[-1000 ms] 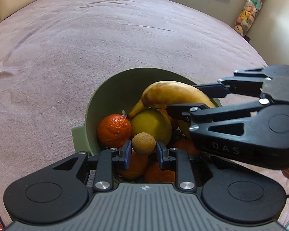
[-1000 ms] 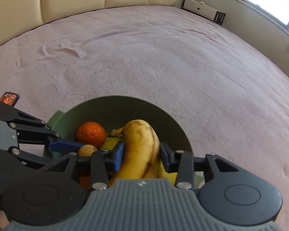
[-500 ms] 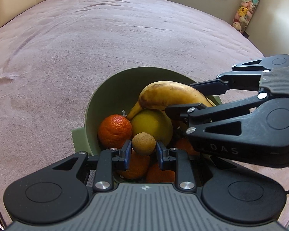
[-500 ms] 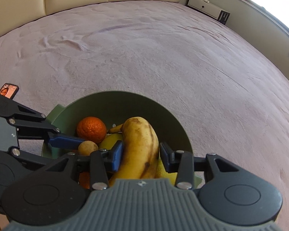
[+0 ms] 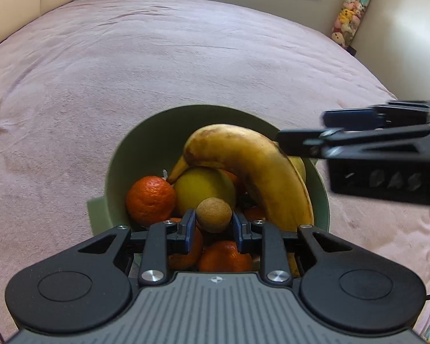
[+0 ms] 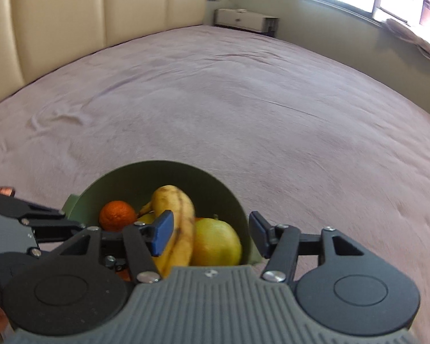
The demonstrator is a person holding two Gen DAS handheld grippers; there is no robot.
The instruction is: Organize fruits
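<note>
Fruit fills a green bowl [image 5: 120, 172] that sits on a wide mauve bedspread [image 5: 129, 71], low and centre in both wrist views. Largest of the tools in the right wrist view, the right gripper [image 6: 212, 232] tilts down over the near rim of the bowl; its jaws have just been opening and now stand apart, one blue pad [image 6: 162, 232] lying against the left side of the banana [image 6: 177, 215] while the other hangs clear at the right above the rim, so nothing is clamped. In the left wrist view that same gripper shows as a blurred black frame at the right edge, its fingers reaching in toward the far end of the banana. At the bottom of that view the left gripper [image 5: 213, 226] also points down into the bowl, its jaws drawn together on a small brown round fruit [image 5: 214, 215]. A long, brown-speckled banana arches across the top of the pile, stem toward the left. Under it lies a yellow-green round fruit [image 5: 203, 186], and left of that a bright orange [image 5: 150, 200] with dimpled skin. More oranges [image 5: 226, 258] show beneath the left gripper's fingers. A padded cream headboard [image 6: 71, 23] fills the upper left of the right wrist view.
</note>
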